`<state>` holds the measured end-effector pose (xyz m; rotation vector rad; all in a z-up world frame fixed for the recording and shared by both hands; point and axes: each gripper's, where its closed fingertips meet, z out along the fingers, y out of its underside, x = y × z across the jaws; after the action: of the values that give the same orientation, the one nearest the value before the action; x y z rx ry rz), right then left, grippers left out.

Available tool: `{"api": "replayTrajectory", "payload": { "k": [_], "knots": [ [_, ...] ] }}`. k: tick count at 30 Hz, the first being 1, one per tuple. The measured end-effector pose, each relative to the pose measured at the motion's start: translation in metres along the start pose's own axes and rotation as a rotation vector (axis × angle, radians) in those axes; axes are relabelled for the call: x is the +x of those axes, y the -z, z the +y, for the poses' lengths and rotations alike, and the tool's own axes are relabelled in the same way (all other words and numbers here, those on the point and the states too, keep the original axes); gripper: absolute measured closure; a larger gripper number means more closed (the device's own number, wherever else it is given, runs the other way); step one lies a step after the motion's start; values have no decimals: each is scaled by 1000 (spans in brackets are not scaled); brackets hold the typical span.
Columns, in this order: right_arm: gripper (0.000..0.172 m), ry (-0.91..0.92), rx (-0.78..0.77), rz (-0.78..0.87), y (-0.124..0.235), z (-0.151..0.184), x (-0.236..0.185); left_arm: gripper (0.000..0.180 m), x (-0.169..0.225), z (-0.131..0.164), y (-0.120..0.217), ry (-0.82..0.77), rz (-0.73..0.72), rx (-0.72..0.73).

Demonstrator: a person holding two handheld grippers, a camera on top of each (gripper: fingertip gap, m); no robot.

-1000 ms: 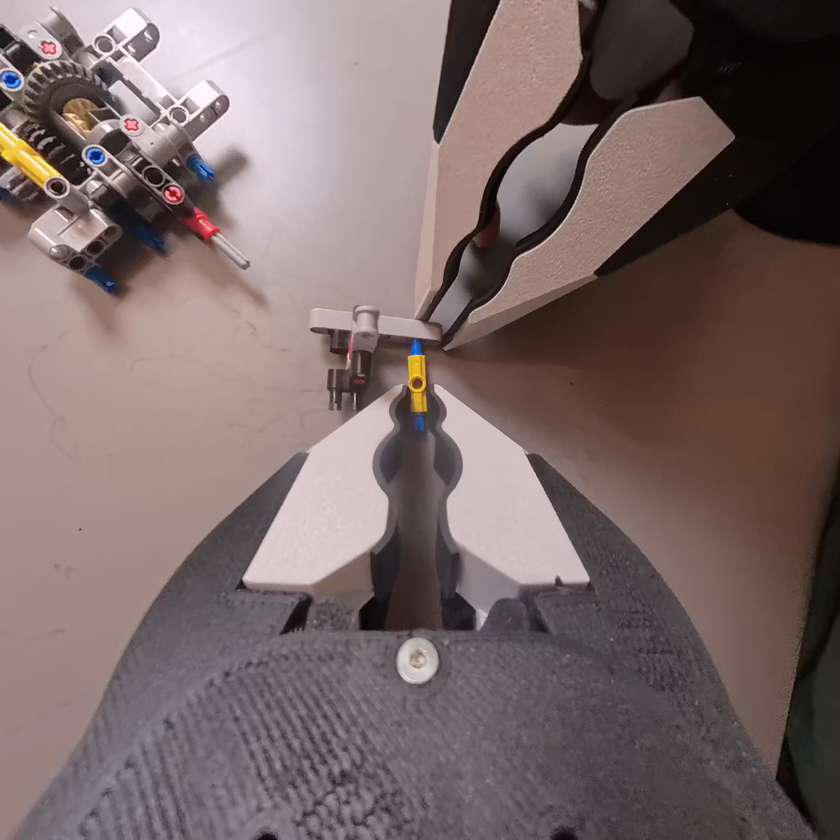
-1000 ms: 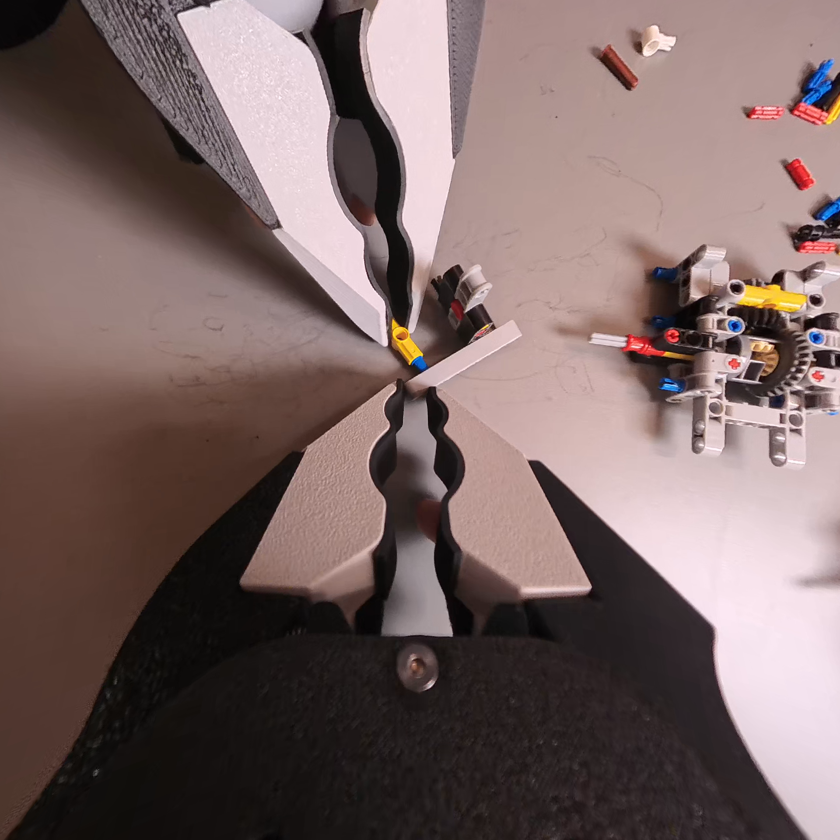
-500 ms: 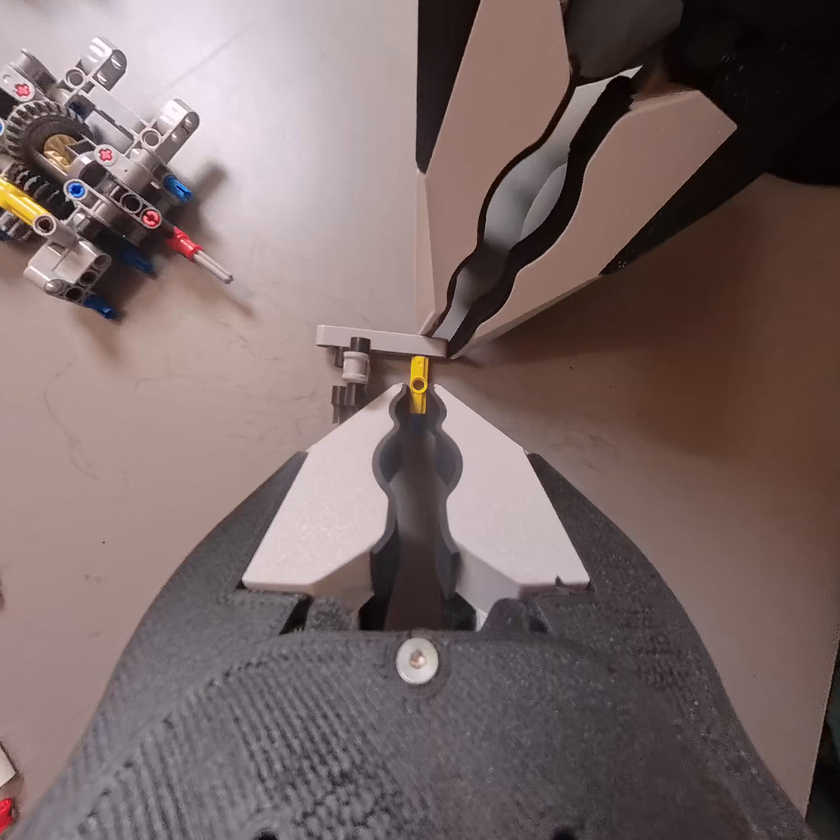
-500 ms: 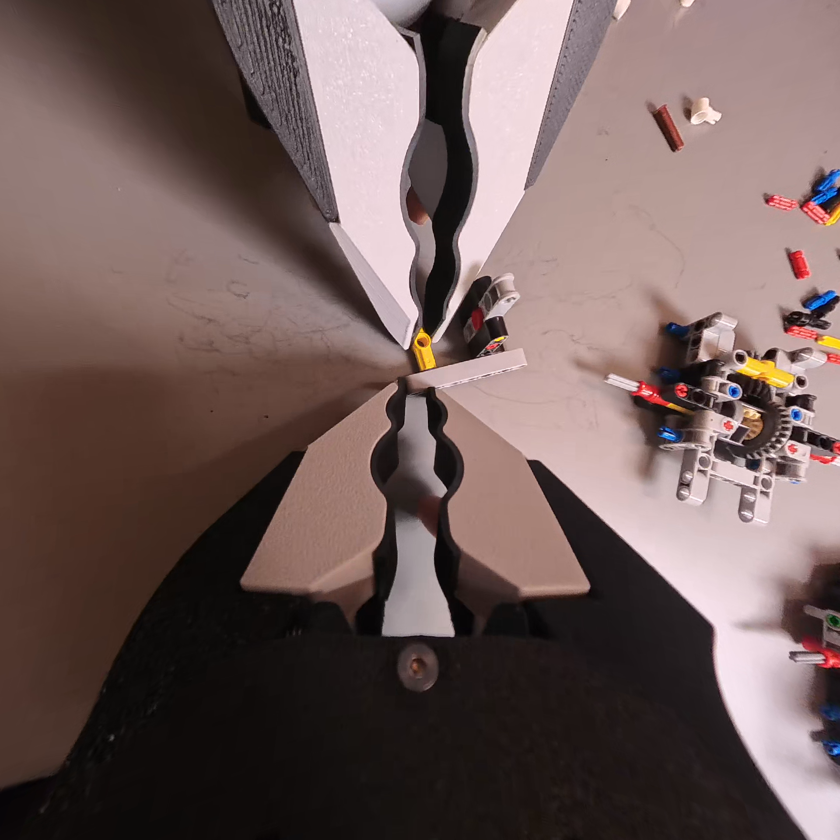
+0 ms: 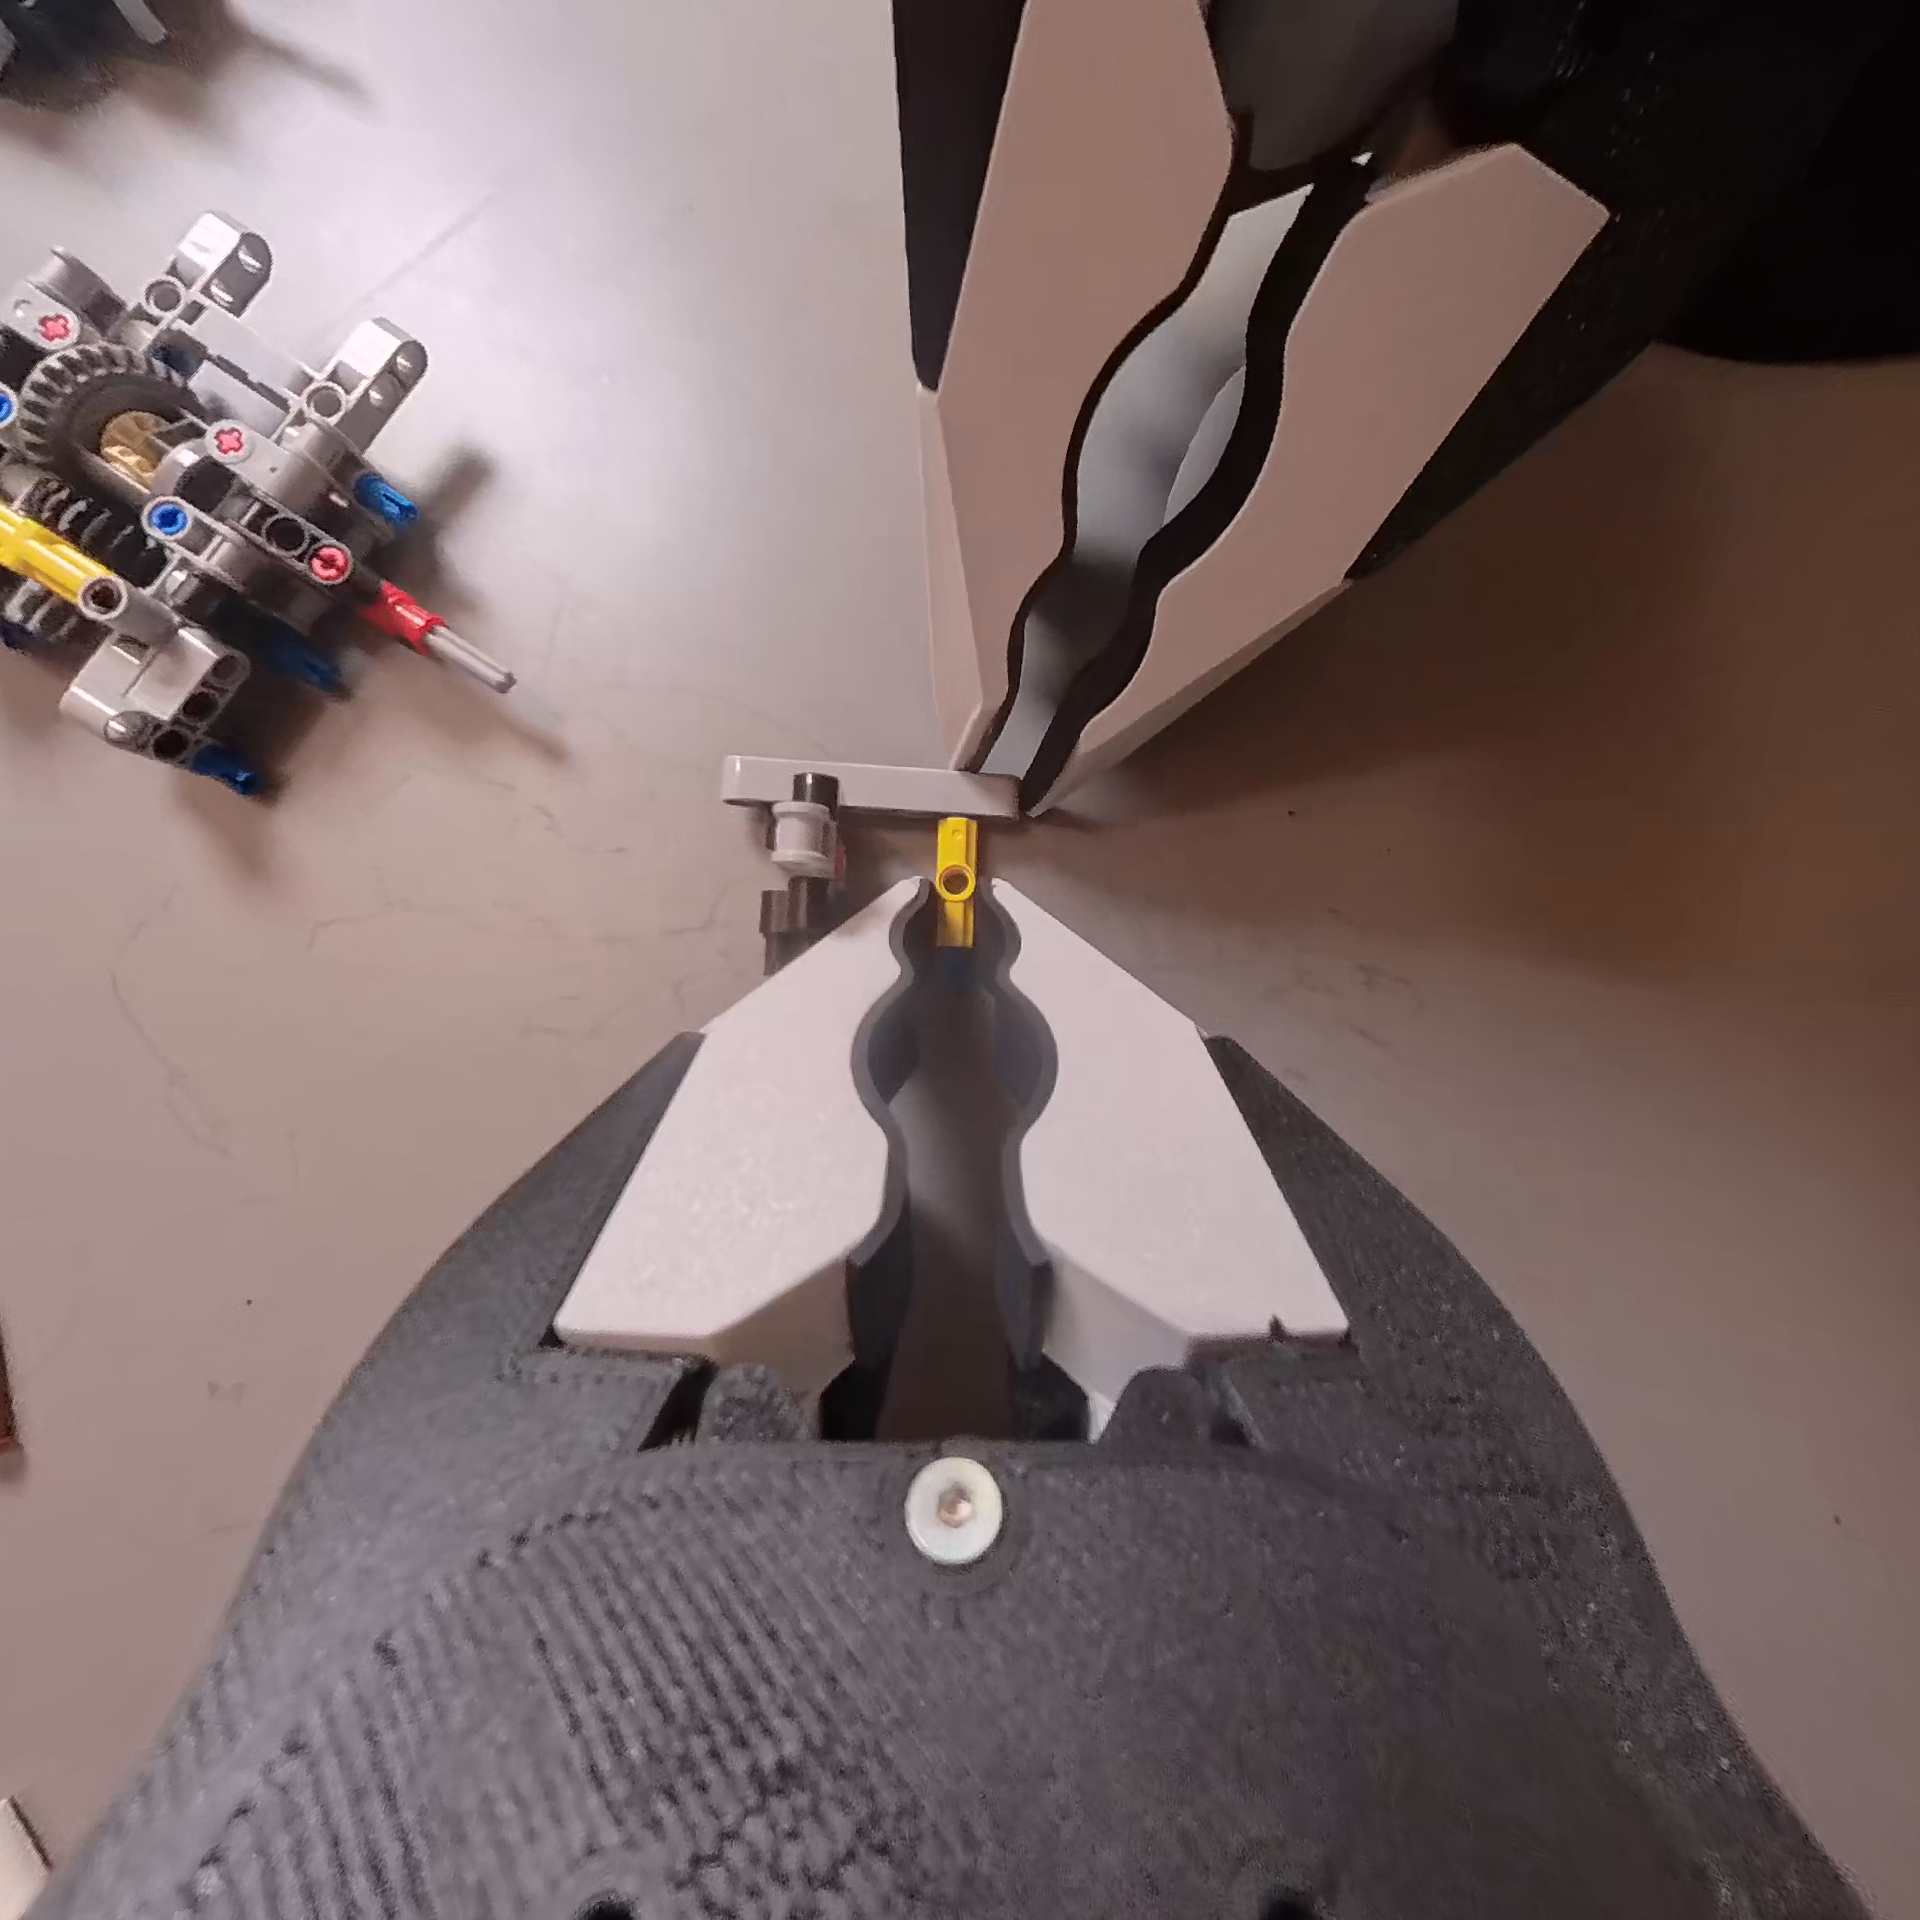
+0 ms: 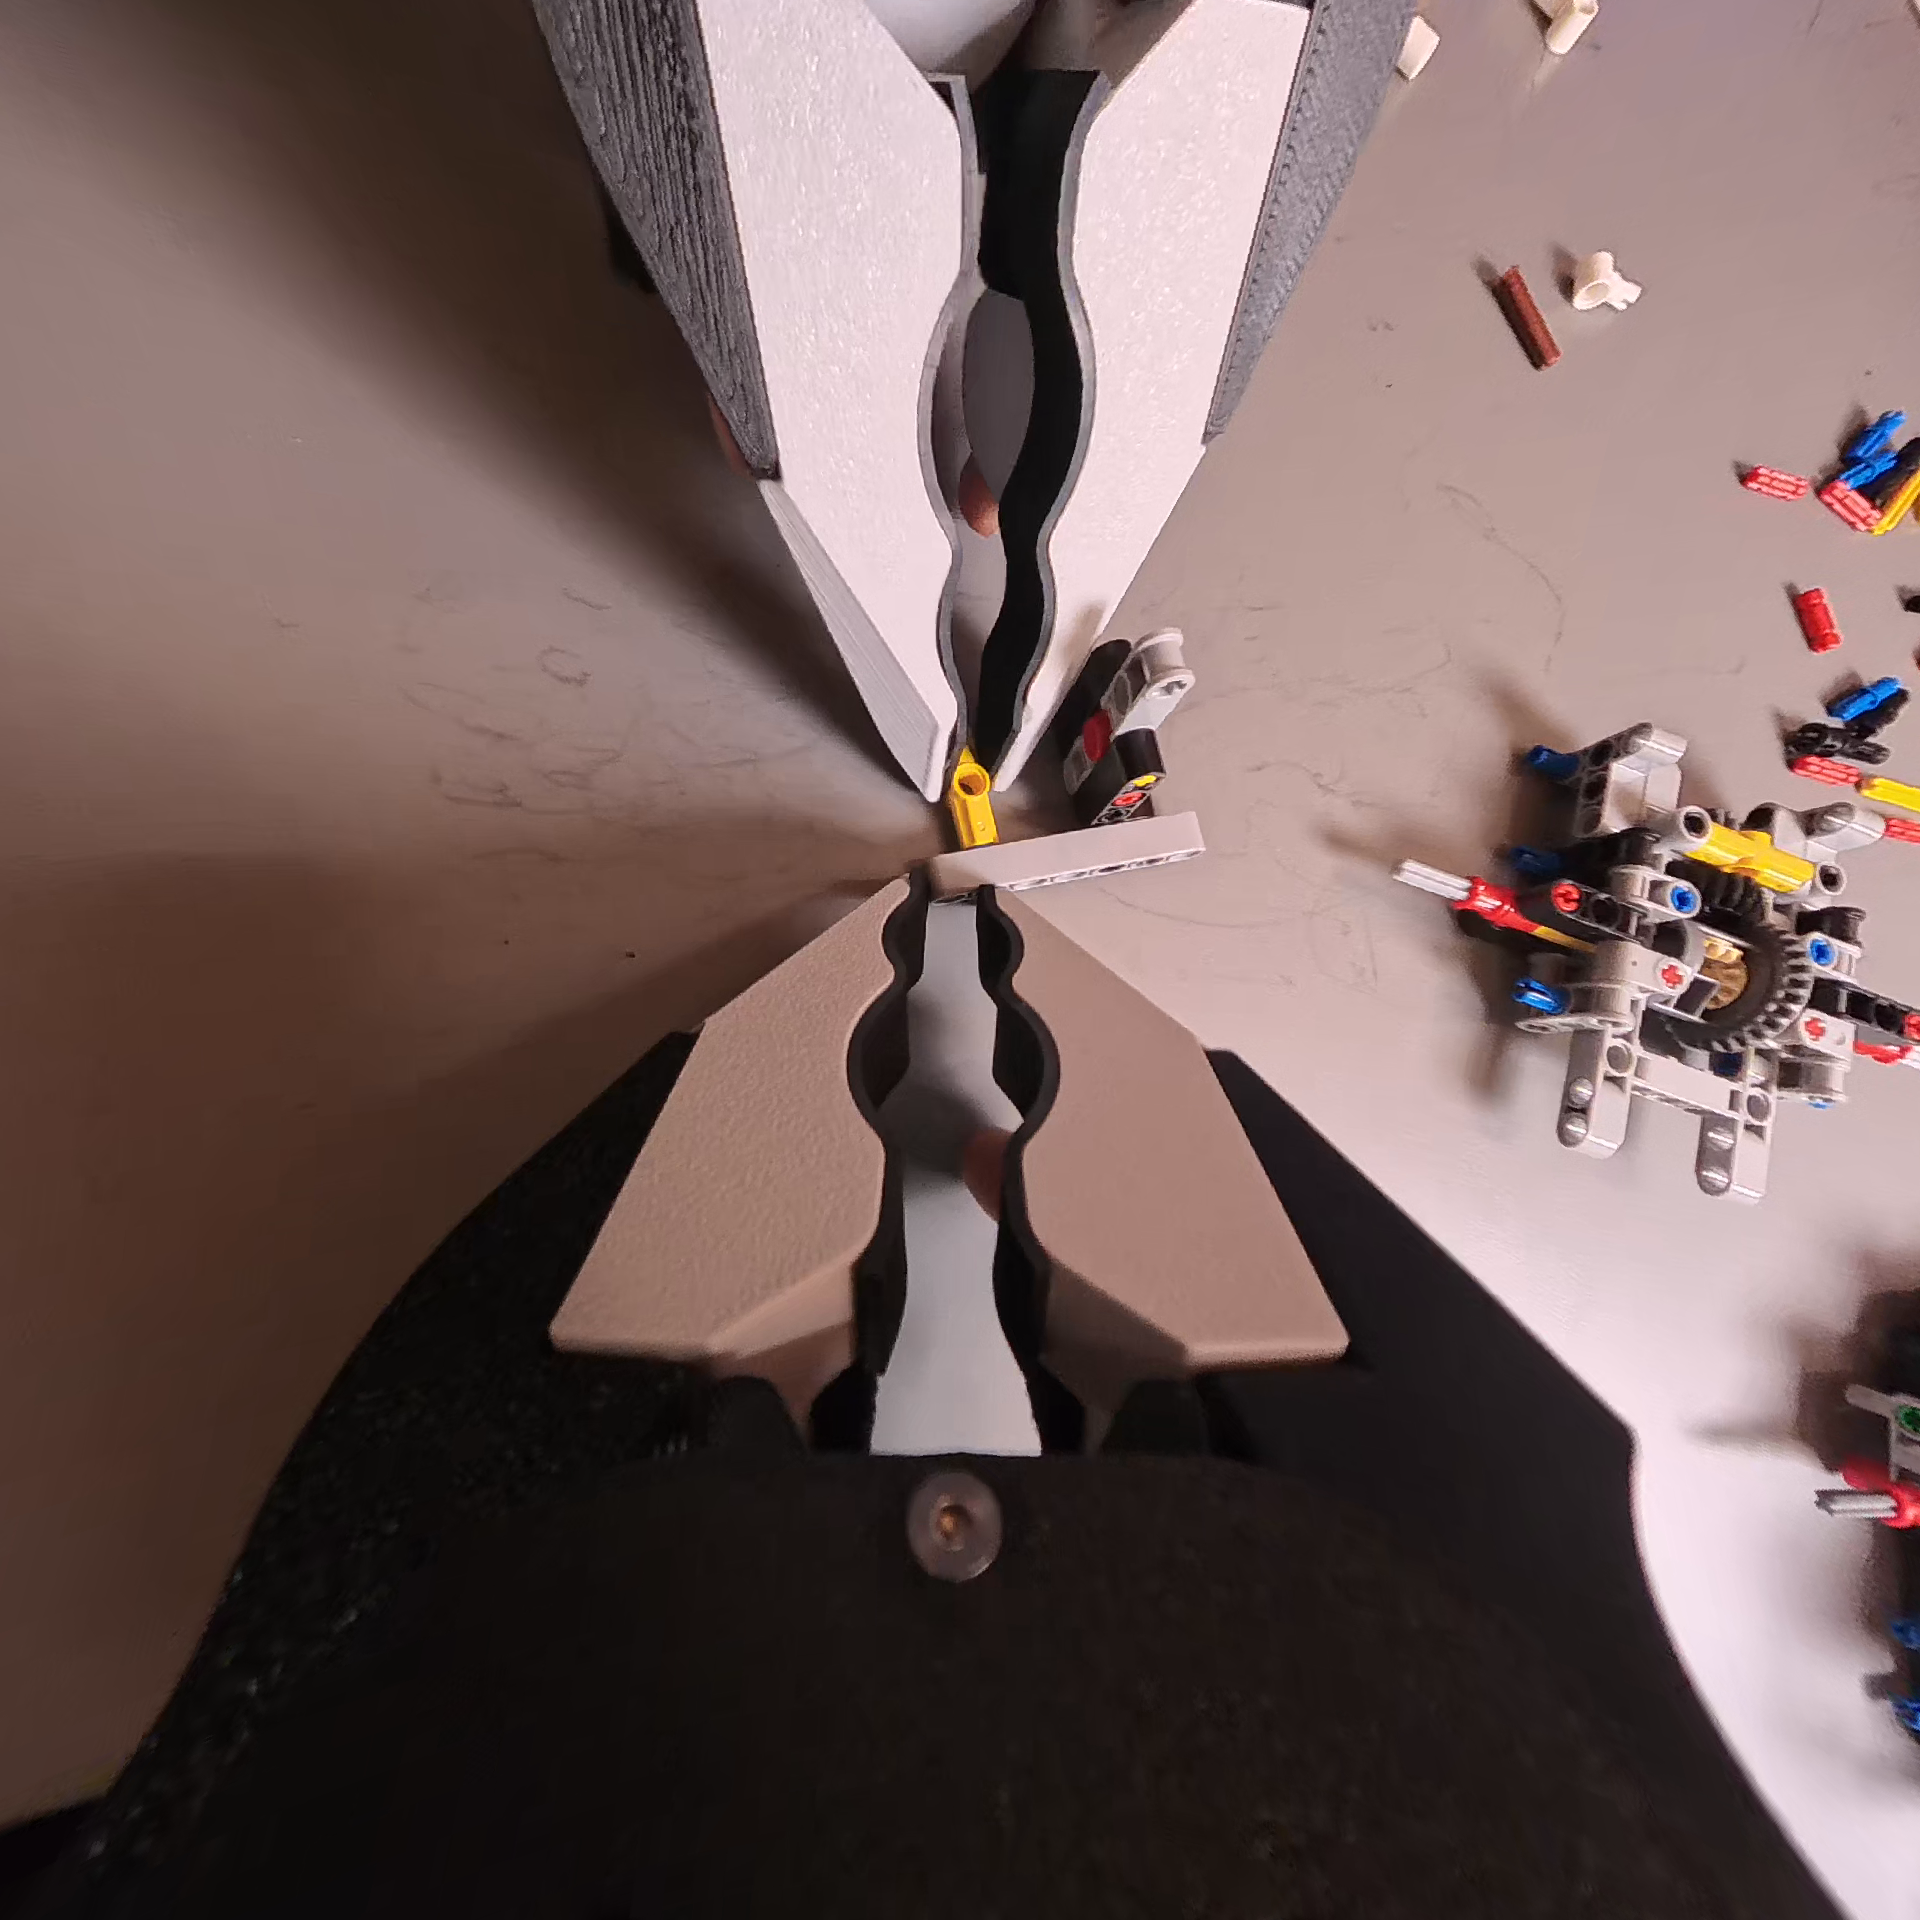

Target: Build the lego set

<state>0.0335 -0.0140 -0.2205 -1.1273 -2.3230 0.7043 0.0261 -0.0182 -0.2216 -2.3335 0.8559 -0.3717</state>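
Working over a scuffed beige tabletop (image 6: 312, 623), you hold the two grippers nose to nose, their tips almost meeting above it. Off to one side sits the biggest build on the table, a grey gear assembly (image 6: 1704, 966) with a black toothed wheel, blue pins and a red-and-grey axle poking out, with loose red, blue and black pins (image 6: 1860, 488) scattered beyond it, plus a brown rod (image 6: 1525, 317) and a small cream piece (image 6: 1600, 281).

Your right gripper (image 6: 948, 894) is clamped on one end of a light grey beam (image 6: 1081, 857), its black-lined fingers pressed to the beam's sides; the beam juts sideways, just clear of the table. Hanging from the beam's far part is a small cluster of black and grey connectors (image 6: 1127, 727) with red and yellow ends.

Your left gripper (image 5: 954, 888) is closed on a small yellow pin connector (image 5: 956, 878), which sticks out past the fingertips with its round hole facing up. The yellow piece's far end touches the underside edge of the grey beam, right beside your right gripper's tips.
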Motion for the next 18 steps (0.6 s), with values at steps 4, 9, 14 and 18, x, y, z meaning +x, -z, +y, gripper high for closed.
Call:
{"api": "replayTrajectory", "payload": {
  "k": [4, 9, 14, 18],
  "knots": [
    [165, -3, 4, 3, 0, 0, -1, 175, 1, 0, 0, -9, 4, 19],
    [164, -11, 16, -3, 0, 0, -1, 175, 1, 0, 0, -7, 14, 51],
    [164, -72, 41, -49, -2, -2, 0, 175, -1, 2, 1, -16, -11, 56],
    [164, -45, 32, -41, -2, -2, -1, 175, 0, 2, 2, -24, 6, 76]
  ]
}}
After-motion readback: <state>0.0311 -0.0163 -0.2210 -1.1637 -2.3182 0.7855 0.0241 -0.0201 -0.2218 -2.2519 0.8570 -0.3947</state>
